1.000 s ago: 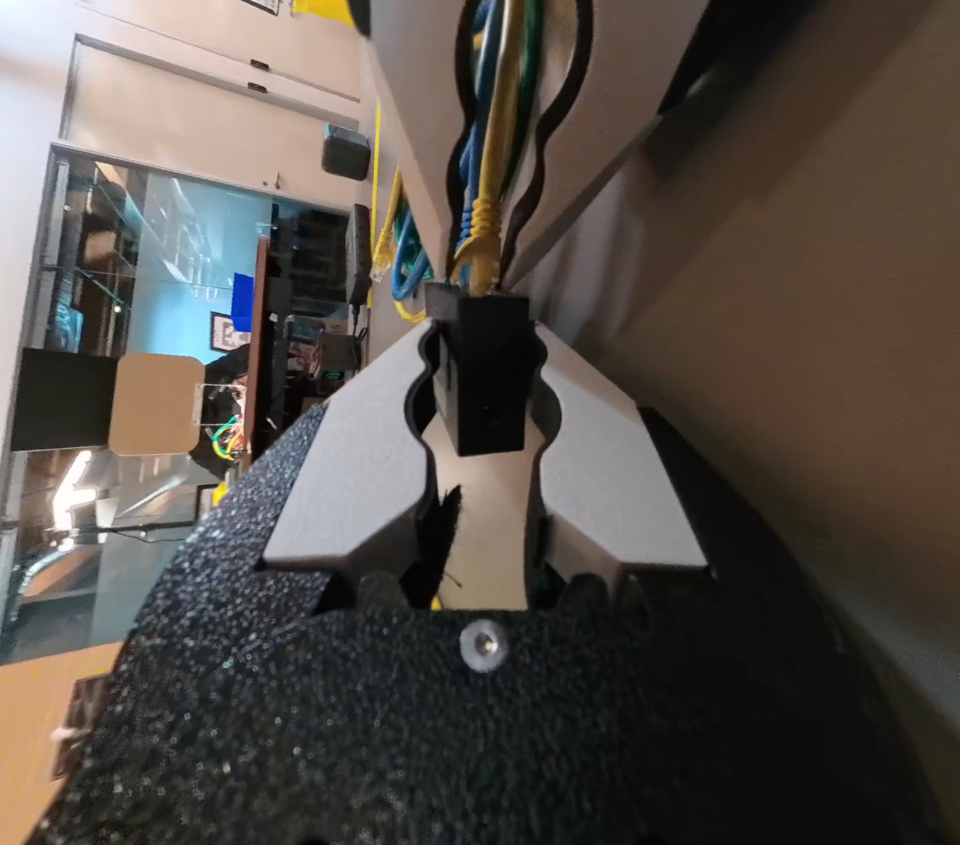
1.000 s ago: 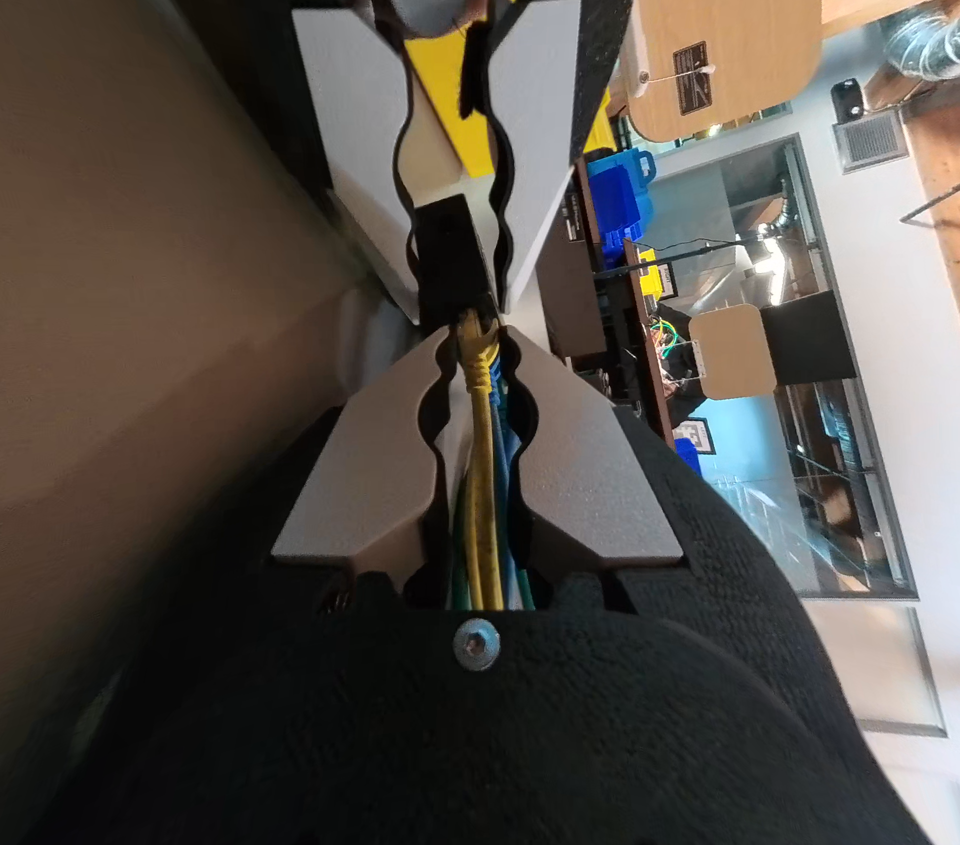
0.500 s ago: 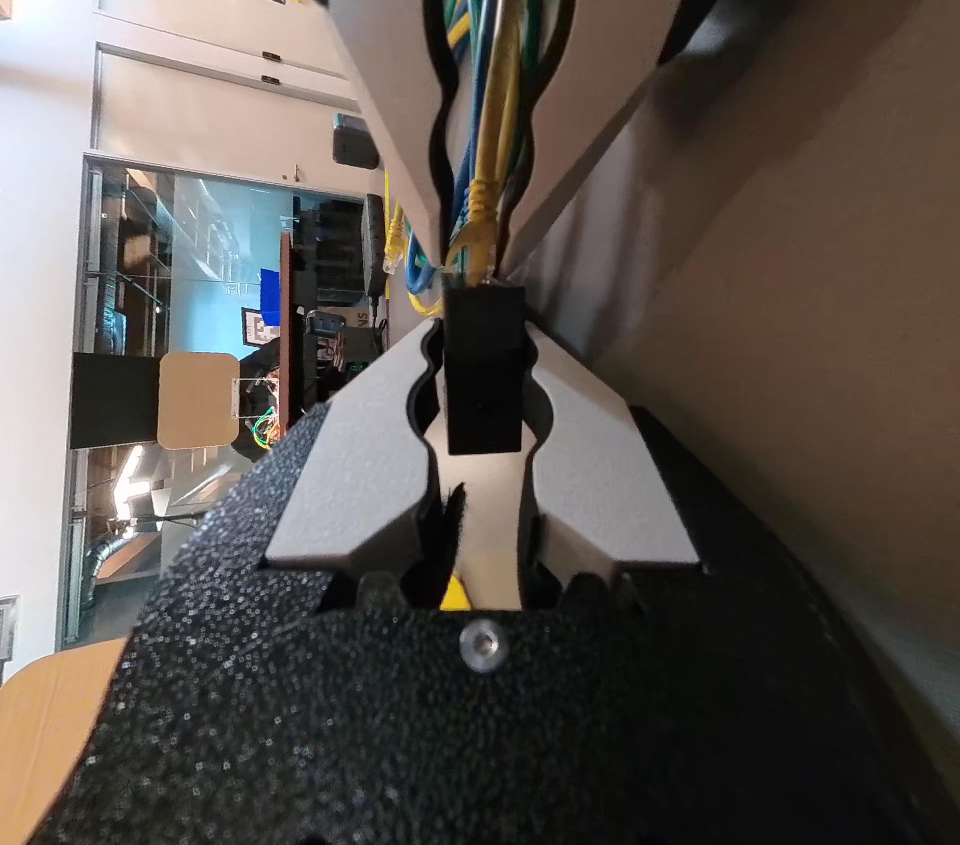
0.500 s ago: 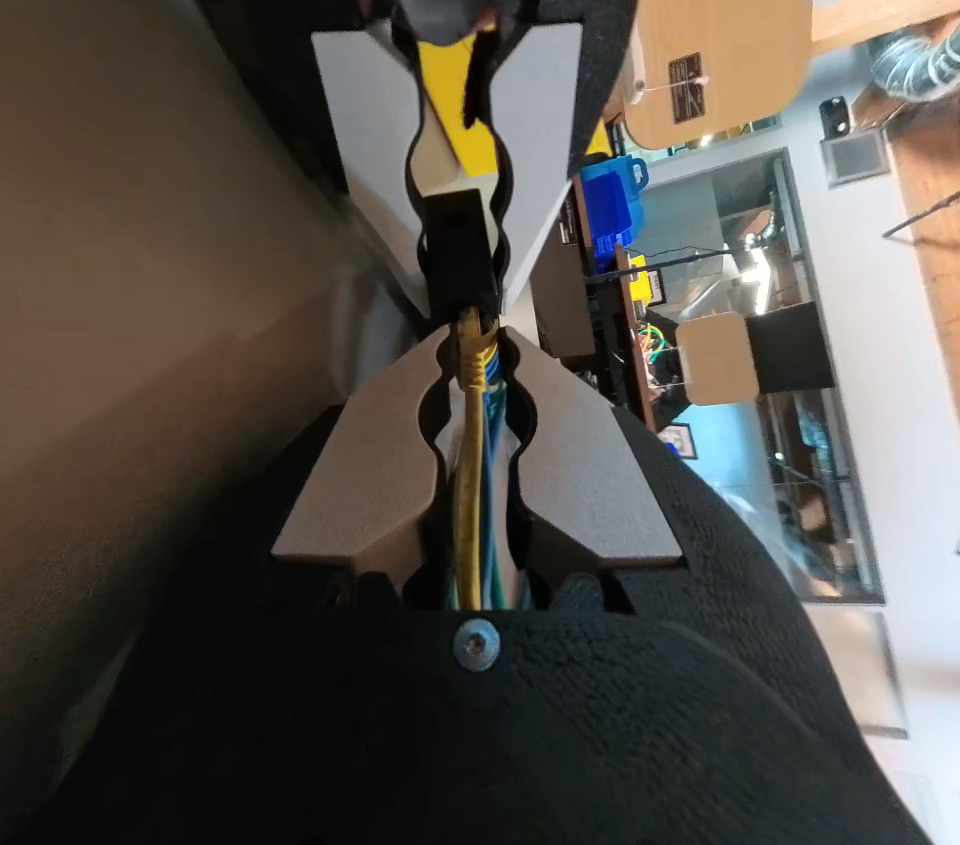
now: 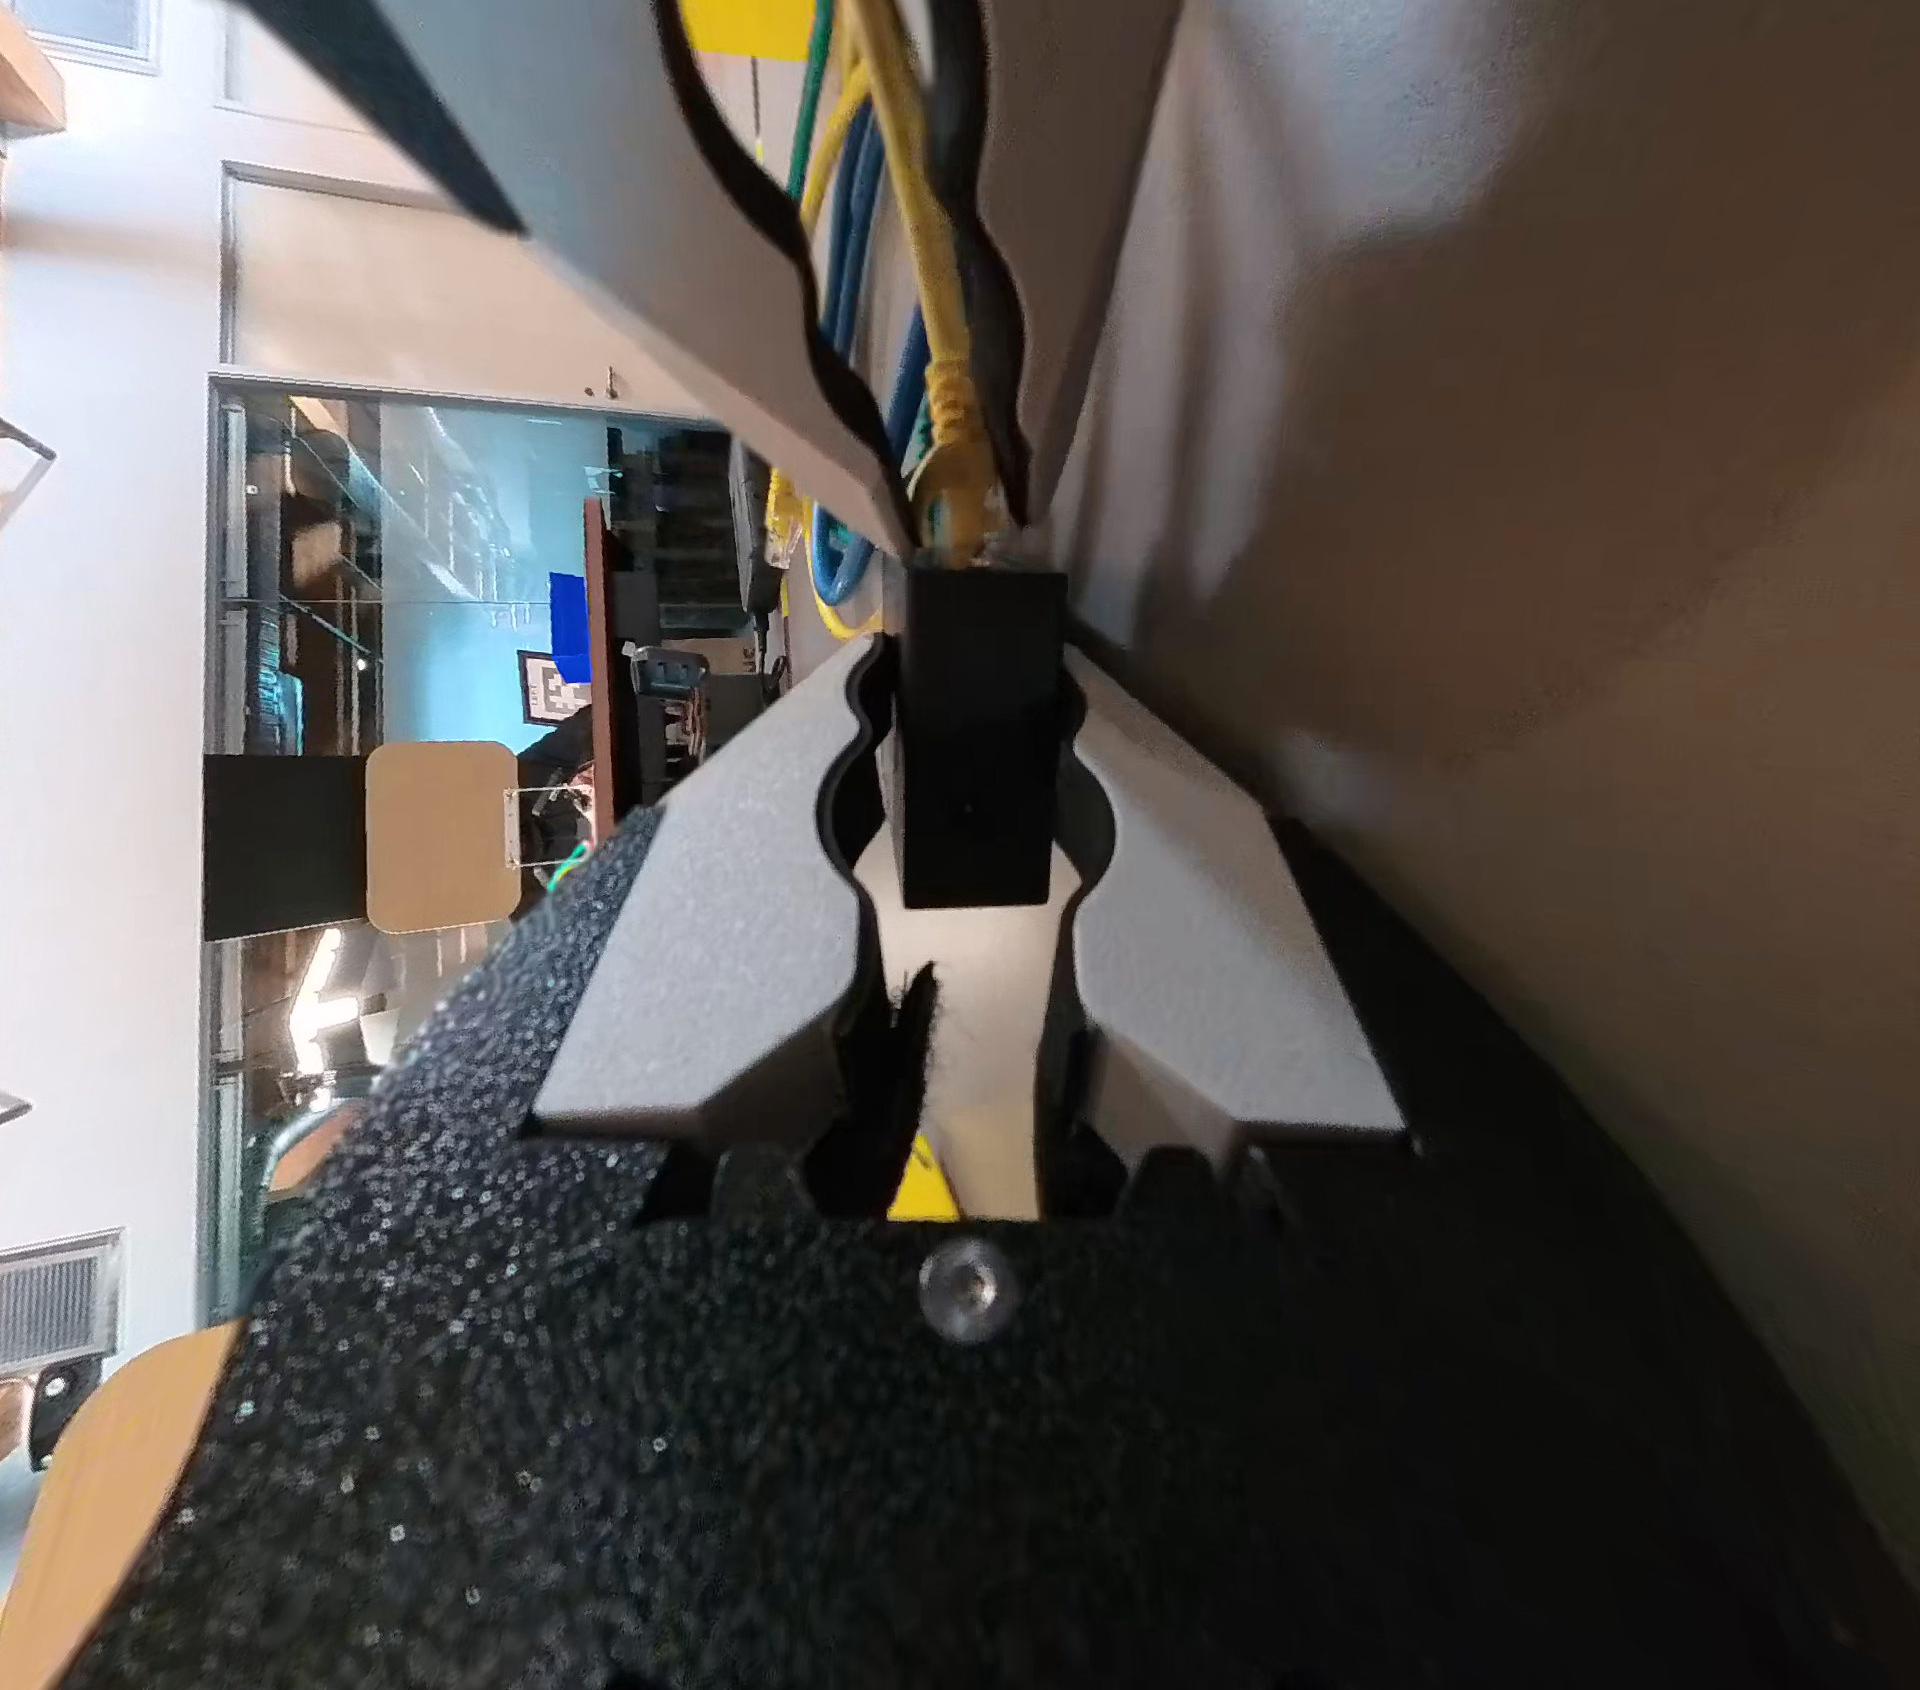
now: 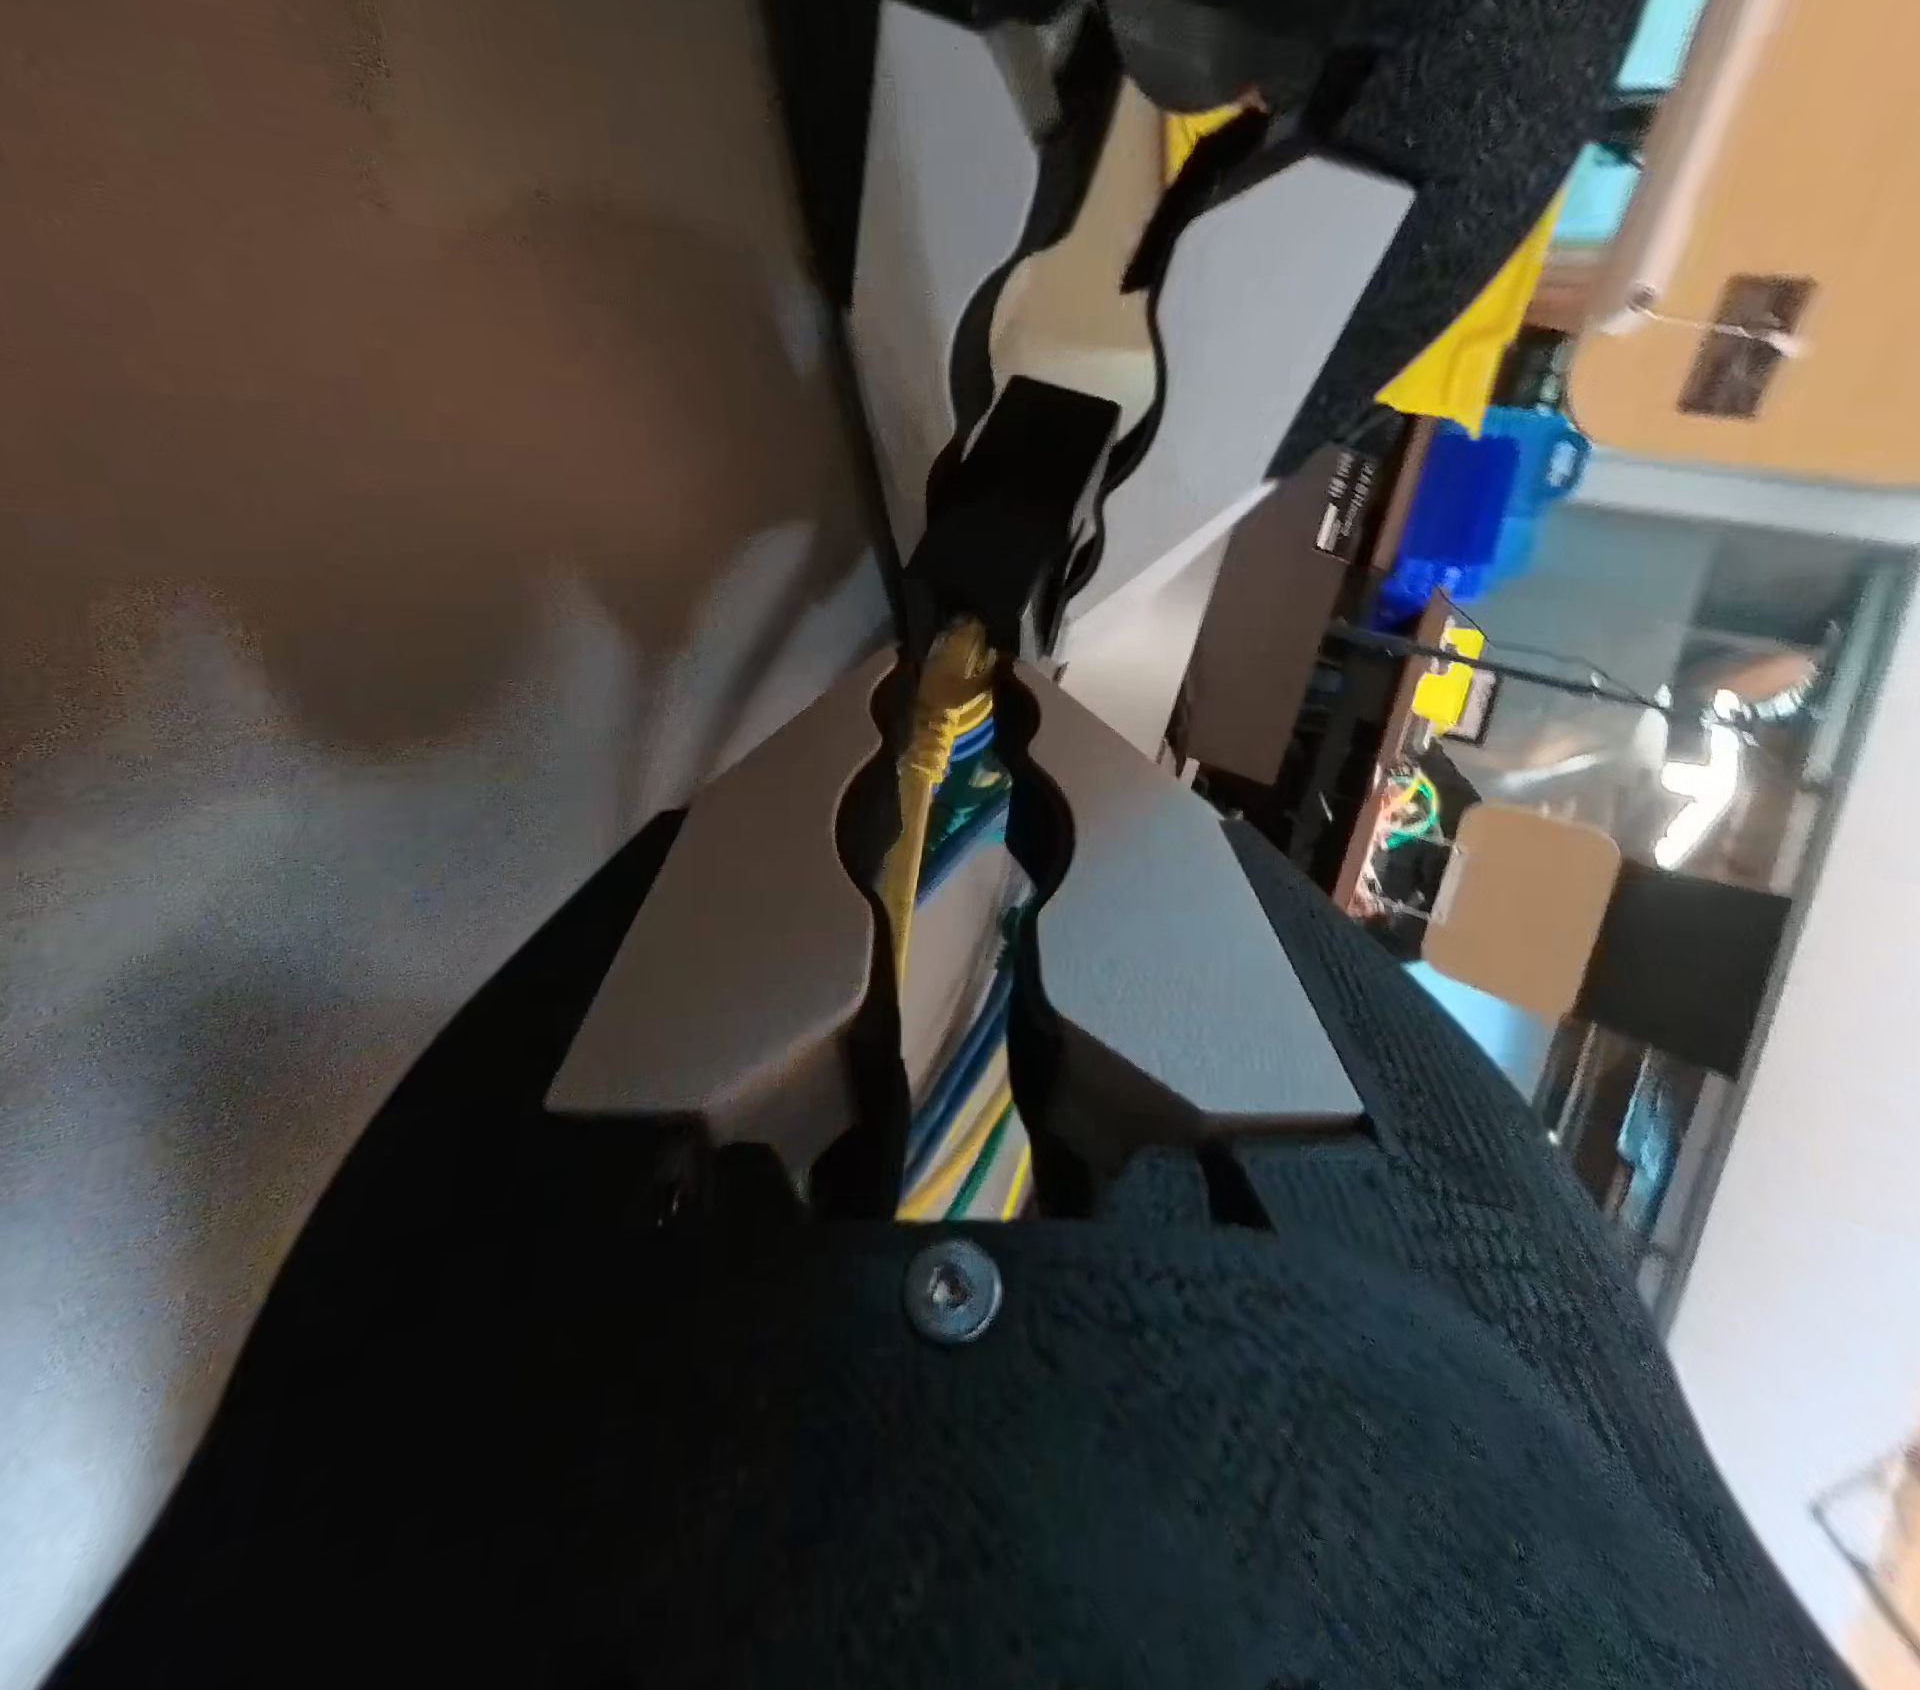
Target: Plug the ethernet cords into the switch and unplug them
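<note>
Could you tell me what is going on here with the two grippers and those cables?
A person is working two handheld grippers nose to nose. The left gripper is clamped on a small black switch. The right gripper is closed around the boot of a yellow ethernet cord, whose plug sits at the switch's port. Whether it is fully seated cannot be told. Blue and green cords run alongside, between the right gripper's fingers.

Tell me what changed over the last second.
The right tool tilted and closed in around the yellow cord at its plug, against the switch. The left tool stays clamped on the switch, the yellow cord stays plugged in, and the blue cords still hang alongside.
</note>
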A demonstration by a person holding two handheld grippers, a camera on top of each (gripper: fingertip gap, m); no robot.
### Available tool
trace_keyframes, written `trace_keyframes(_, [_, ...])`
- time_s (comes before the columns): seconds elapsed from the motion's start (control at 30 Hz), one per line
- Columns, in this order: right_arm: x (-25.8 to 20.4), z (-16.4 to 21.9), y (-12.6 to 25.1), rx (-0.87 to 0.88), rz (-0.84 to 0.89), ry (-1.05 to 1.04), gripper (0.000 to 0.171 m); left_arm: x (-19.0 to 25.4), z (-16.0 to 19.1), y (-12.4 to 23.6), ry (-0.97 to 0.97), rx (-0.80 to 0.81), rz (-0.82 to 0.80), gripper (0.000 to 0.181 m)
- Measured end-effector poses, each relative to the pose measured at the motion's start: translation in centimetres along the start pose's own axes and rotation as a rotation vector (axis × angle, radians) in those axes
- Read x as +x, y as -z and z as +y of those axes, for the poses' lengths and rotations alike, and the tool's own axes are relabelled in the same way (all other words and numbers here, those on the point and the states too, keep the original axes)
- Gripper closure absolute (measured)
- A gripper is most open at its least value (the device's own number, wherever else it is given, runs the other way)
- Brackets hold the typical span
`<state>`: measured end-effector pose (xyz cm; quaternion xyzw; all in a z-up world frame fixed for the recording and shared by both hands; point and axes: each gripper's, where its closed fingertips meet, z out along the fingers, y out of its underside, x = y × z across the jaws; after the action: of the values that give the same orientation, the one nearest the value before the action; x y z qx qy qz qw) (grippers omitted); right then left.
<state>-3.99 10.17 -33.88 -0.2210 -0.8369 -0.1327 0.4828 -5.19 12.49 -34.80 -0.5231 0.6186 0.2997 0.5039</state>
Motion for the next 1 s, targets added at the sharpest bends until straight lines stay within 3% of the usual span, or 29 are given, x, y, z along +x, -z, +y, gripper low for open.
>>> trace_keyframes(0.23, [-0.4,-0.1,0.2,0.001,-0.176,0.237,0.158,0.1,0.0,0.1,-0.022,0.025,-0.014,0.156])
trace_keyframes(0.4, [-0.1,-0.1,1.1,0.044,-0.21,0.285,0.158,0.0,-0.7,0.6,0.037,0.086,-0.011,0.156])
trace_keyframes(0.67, [-0.3,-0.5,2.7,0.122,-0.214,0.191,0.158,0.0,-2.3,1.4,0.061,0.16,-0.009,0.157])
trace_keyframes(0.77, [-1.7,1.0,4.1,0.094,-0.34,0.202,0.159,0.4,-1.3,1.3,0.028,0.111,-0.003,0.157])
trace_keyframes(0.8, [-2.2,1.6,4.8,0.107,-0.38,0.153,0.159,0.3,0.0,1.3,0.012,0.073,-0.012,0.157])
trace_keyframes(0.9, [-2.1,3.0,6.0,0.106,-0.402,-0.027,0.159,-0.8,-1.1,2.1,0.259,0.181,0.036,0.158])
trace_keyframes(1.0, [-2.0,2.4,5.7,0.1,-0.403,-0.133,0.158,-0.5,-1.4,1.6,0.182,0.151,0.019,0.157])
